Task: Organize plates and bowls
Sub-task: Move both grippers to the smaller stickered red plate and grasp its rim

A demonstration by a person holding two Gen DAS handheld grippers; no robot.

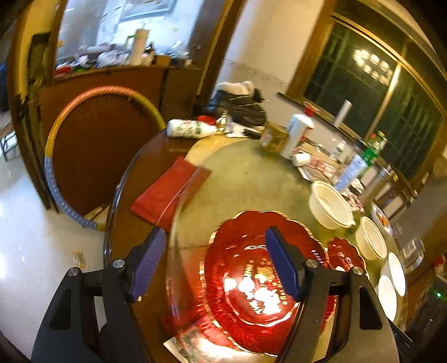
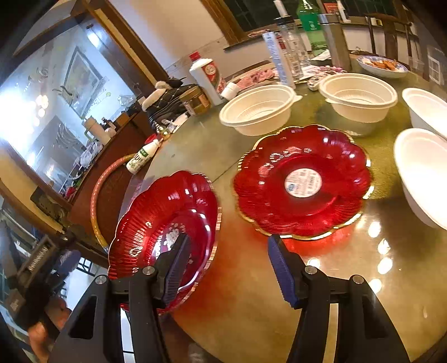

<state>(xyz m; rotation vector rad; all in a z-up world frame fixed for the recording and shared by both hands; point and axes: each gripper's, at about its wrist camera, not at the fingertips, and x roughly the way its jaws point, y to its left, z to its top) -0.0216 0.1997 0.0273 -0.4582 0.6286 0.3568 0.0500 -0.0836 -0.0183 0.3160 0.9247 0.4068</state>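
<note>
In the left wrist view, a red scalloped plate with a gold rim (image 1: 245,284) lies at the near edge of the glass turntable (image 1: 251,173). My left gripper (image 1: 216,251) hangs open above it; its right finger overlaps the plate in the picture and nothing is gripped. A second red plate (image 2: 303,181), with a round sticker, lies flat in the middle. My right gripper (image 2: 229,243) stands open over bare glass between the two plates, the first plate (image 2: 167,223) showing behind its left finger. Several white bowls (image 2: 257,109) (image 2: 359,95) (image 2: 424,173) stand behind and to the right.
Bottles (image 2: 310,19), a white liquor bottle (image 2: 208,78), a jar and a dish of food (image 2: 382,65) crowd the table's far side. A red packet (image 1: 164,192) and a fallen milk bottle (image 1: 190,128) lie at the left rim. A hoop (image 1: 83,111) leans on a folded round tabletop.
</note>
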